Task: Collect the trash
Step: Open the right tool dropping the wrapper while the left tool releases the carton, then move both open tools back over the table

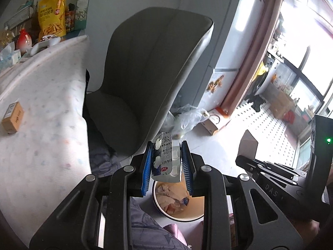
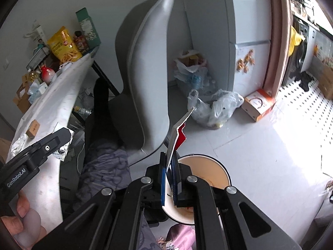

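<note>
My left gripper (image 1: 166, 162) is shut on a silver pill blister pack (image 1: 165, 159) with printed foil, held above a round waste bin (image 1: 179, 204) on the floor that holds crumpled paper and wrappers. My right gripper (image 2: 170, 173) is shut on a flattened card wrapper (image 2: 178, 134), grey with a red inside, held upright over the same bin (image 2: 208, 175). The left gripper also shows in the right wrist view (image 2: 62, 139) at the left, with the foil pack (image 2: 62, 150) at its tip. The right gripper shows at the right of the left wrist view (image 1: 247, 160).
A grey chair (image 1: 149, 73) stands just behind the bin. A table with a pale cloth (image 1: 41, 104) carries a small brown box (image 1: 13, 117), a yellow snack bag (image 1: 52, 16) and tissues. Plastic bags (image 2: 208, 108) and a carton (image 2: 258, 105) lie by the fridge (image 2: 245, 41).
</note>
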A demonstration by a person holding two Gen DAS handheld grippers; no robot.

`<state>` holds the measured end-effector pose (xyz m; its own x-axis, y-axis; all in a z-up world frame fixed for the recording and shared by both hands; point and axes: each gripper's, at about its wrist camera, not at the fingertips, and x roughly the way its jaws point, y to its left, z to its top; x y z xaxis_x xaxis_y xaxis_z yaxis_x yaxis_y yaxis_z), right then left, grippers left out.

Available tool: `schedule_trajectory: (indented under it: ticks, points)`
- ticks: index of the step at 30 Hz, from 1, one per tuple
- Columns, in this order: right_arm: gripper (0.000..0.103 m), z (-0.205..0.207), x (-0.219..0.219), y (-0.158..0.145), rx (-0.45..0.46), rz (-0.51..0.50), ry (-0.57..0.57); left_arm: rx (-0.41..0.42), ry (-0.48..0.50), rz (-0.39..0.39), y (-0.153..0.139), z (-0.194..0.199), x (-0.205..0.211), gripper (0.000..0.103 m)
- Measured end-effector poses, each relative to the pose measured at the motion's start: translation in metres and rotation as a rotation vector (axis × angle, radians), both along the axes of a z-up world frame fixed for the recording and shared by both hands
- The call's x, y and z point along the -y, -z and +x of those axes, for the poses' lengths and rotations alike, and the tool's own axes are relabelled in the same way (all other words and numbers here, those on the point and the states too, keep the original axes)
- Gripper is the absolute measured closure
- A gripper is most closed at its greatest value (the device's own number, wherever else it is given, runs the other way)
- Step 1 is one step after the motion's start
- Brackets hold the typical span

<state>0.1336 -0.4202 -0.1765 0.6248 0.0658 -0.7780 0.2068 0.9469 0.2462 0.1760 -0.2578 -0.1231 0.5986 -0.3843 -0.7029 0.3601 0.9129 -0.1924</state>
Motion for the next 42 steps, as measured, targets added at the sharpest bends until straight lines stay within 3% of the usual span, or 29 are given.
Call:
schedule_trajectory:
  ticks: [8,9,10,12,19,27,28,29,30,31,32,35,42]
  points:
    - [0.093,0.006,0.016,0.029,-0.04,0.033,0.005,-0.018,-0.003,0.008,0.01,0.008,0.014,0.076]
    - [0.088,0.007,0.017,0.033,-0.05,0.037,0.008,-0.024,-0.003,0.008,0.012,0.01,0.013,0.076]
    - [0.071,0.009,0.018,0.038,-0.059,0.04,0.012,-0.031,-0.004,0.007,0.014,0.011,0.012,0.076]
    - [0.053,0.008,0.022,0.044,-0.066,0.016,0.044,-0.049,0.006,0.001,0.018,0.014,0.01,0.076]
    - [0.053,-0.002,0.044,0.06,-0.091,0.053,0.1,-0.087,0.052,0.02,0.029,0.019,0.023,0.076]
    - [0.049,-0.017,0.079,0.042,-0.036,0.036,0.182,-0.121,0.145,0.035,0.039,0.014,0.064,0.074]
    - [0.047,-0.02,0.083,0.038,-0.024,0.031,0.191,-0.125,0.166,0.032,0.04,0.012,0.071,0.071]
    - [0.047,-0.024,0.087,0.034,-0.007,0.028,0.206,-0.12,0.178,0.026,0.041,0.01,0.075,0.059]
    - [0.047,-0.026,0.091,0.032,-0.001,0.029,0.213,-0.112,0.195,0.021,0.04,0.008,0.079,0.045]
    - [0.047,-0.03,0.094,0.03,0.006,0.031,0.222,-0.102,0.202,0.015,0.04,0.005,0.081,0.021]
    - [0.047,-0.032,0.097,0.029,0.009,0.031,0.229,-0.081,0.209,0.002,0.037,0.002,0.082,0.011]
    - [0.047,-0.036,0.101,0.029,0.008,0.032,0.232,-0.052,0.211,0.007,0.03,-0.003,0.082,0.006]
    - [0.042,-0.03,0.083,0.018,0.03,0.031,0.185,-0.047,0.129,0.006,0.012,0.0,0.062,0.006]
